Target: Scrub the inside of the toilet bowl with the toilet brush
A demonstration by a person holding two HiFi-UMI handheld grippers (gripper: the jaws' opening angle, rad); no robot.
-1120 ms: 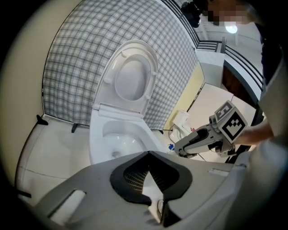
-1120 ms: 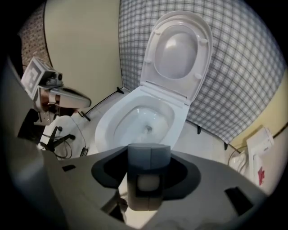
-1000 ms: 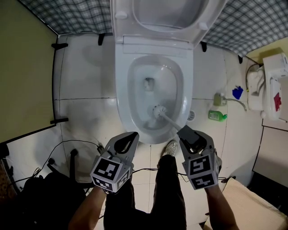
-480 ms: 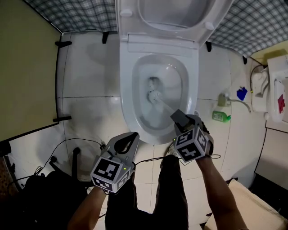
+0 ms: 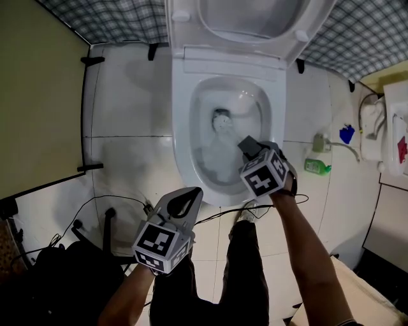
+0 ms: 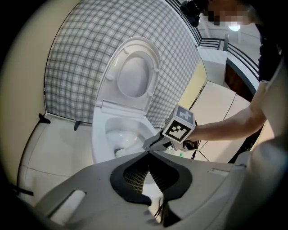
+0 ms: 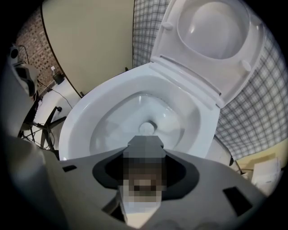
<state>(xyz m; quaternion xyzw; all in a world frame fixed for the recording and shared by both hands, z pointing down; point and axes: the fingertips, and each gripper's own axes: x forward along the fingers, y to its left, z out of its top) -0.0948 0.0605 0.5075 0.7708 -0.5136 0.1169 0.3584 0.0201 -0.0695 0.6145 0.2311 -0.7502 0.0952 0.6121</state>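
A white tiled floor [image 5: 127, 159] and a checked wall [image 5: 108, 19] frame the toilet, its seat [image 5: 248, 19] tipped up against the wall. The right gripper [image 5: 250, 146] hangs over the right side of the toilet bowl [image 5: 182, 127], pointing steeply down. It grasps the handle of the toilet brush [image 5: 222, 121] — its jaws have just been closing a little on that handle — while the bristle head sits low in the bowl, at or just beside the drain opening. How the pads sit on the handle is hard to say, since the right gripper view is patched over there. The left gripper [image 5: 186, 202] is clenched on nothing, held over the floor in front of the bowl. The risk I see: a slim handle pinched far from the head may twist or slide under scrubbing pressure. A quick stroke through the water could also flick spray over the rim — onto the floor or the green bottle [image 5: 317, 167].
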